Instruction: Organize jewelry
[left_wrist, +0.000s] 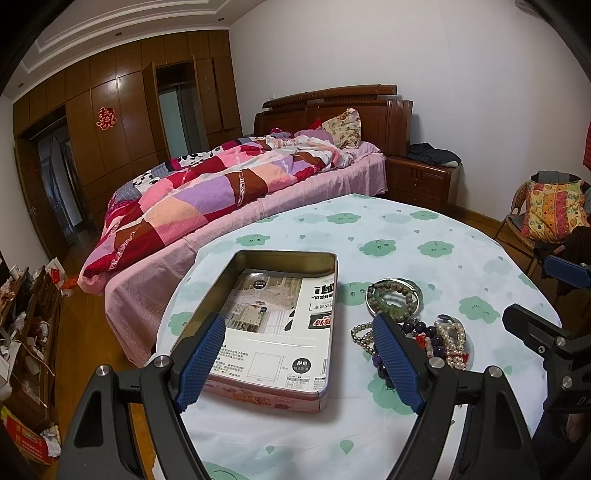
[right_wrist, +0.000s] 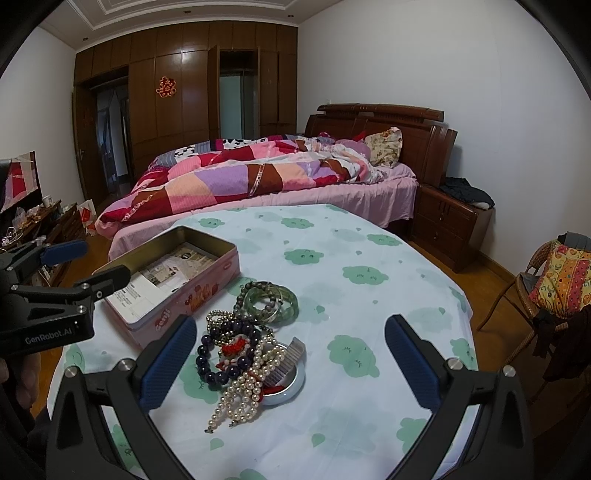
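So here's the setup: a round table with a pale cloth printed with green clouds (right_wrist: 354, 236), and on it an open rectangular pink metal tin (right_wrist: 177, 280) with printed paper lining the bottom. No jewelry in the tin yet, so I'd say the sorting hasn't really started.

The jewelry sits in a heap just beside the tin's right side. There's a green jade bangle with a dark bead bracelet looped over it (right_wrist: 271, 299) at the far end, then a dark purple bead bracelet (right_wrist: 218, 354), a bunch of white pearl strands (right_wrist: 243, 391), and a small round silver dish with a comb in it (right_wrist: 290, 373) touching the pearls. The whole heap runs roughly front to back, pointing away from the cameras, pearls nearest.

Both tools are empty with jaws spread wide. The left gripper (left_wrist: 299, 354) hovers over the tin's near end, so the heap lies off to its right, partly behind its right finger (left_wrist: 395, 358). The right gripper (right_wrist: 291, 362) has the heap sitting right between its fingers, toward the left one — so the right is clearly the nearer 1.

My guess: the right one drops straight down on the pearls or purple beads, then swings left to the tin. Tangled strands could drag neighbours along.
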